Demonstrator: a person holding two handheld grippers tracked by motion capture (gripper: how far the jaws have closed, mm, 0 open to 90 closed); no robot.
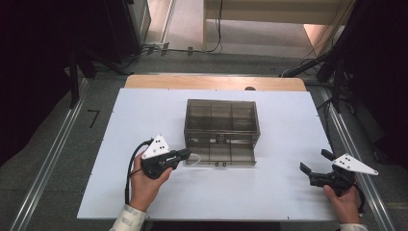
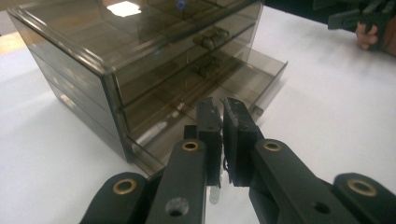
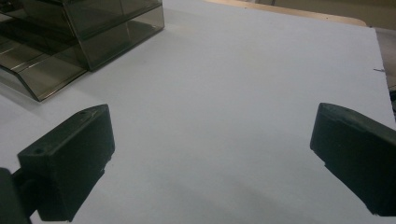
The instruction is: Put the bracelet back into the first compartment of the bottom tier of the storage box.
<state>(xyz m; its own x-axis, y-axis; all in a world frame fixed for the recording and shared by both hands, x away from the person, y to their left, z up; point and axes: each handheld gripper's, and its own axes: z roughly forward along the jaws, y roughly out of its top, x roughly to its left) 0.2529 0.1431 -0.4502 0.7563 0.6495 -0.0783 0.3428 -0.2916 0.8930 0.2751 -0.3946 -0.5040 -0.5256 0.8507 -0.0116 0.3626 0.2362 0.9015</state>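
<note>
A smoky see-through drawer cabinet (image 1: 221, 118) (image 2: 116, 51) (image 3: 107, 28) stands in the middle of the white table (image 1: 269, 187). Its bottom drawer (image 1: 228, 156) (image 2: 266, 77) (image 3: 44, 77) is pulled out toward me. My left gripper (image 1: 186, 154) (image 2: 218, 106) hovers at the drawer's left front corner. Its jaws are shut, with a thin clear piece (image 1: 193, 160) (image 2: 214, 192) pinched between them; I cannot tell what the piece is. My right gripper (image 1: 315, 161) (image 3: 210, 154) rests open near the table's right front edge, with bare table between its pads.
The upper drawers of the cabinet are closed, with small dark parts (image 2: 210, 37) showing inside. A wooden strip (image 1: 216, 83) runs along the table's far edge. Floor rails (image 1: 48, 163) flank the table on both sides.
</note>
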